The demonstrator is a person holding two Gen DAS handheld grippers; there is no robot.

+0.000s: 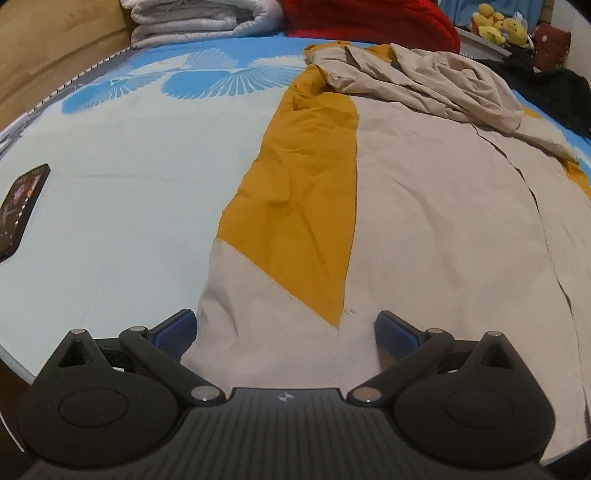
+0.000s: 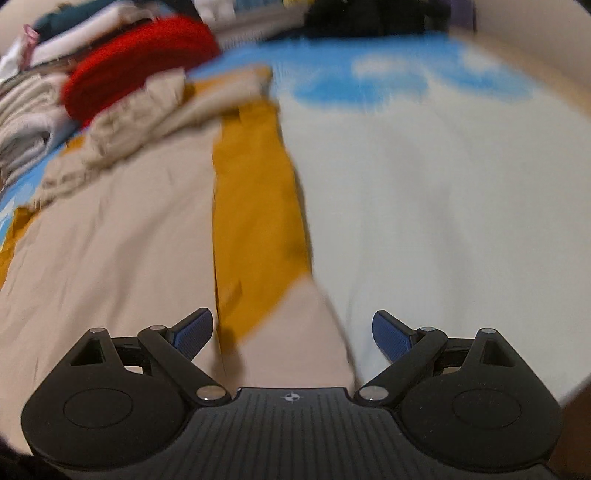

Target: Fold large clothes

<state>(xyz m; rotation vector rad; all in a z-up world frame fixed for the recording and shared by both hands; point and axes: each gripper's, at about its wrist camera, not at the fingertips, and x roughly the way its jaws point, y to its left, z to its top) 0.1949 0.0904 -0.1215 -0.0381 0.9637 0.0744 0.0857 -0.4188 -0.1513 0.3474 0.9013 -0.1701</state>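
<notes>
A: Where is the jacket (image 1: 424, 221) lying?

B: It is lying spread out on the bed (image 1: 129, 184), with its beige back facing up. One mustard sleeve (image 1: 299, 192) is lying folded along the left side of the body in the left wrist view, and the hood (image 1: 424, 81) is sitting crumpled at the far end. In the right wrist view the jacket (image 2: 110, 240) is filling the left half, and a mustard sleeve (image 2: 255, 221) is running along its right edge.

A: What are the tongs doing?

B: The left tongs (image 1: 286, 332) are standing released, wide apart, over the near hem, and they are grasping nothing. One blue pad is sitting at the left edge of the cloth, the other is over the beige body. The right tongs (image 2: 293, 332) are also standing released, with the cuff end of the sleeve between the pads. That view is blurred, so I cannot tell if the pads are touching the cloth.

A: And around it?

B: A phone (image 1: 22, 210) is lying on the sheet, well to the left. A red blanket (image 1: 369, 22) and a folded grey one (image 1: 199, 18) are lying behind the hood. Some yellow plush toys (image 1: 498, 24) are sitting far at the right, near dark clothes (image 1: 554, 92).
</notes>
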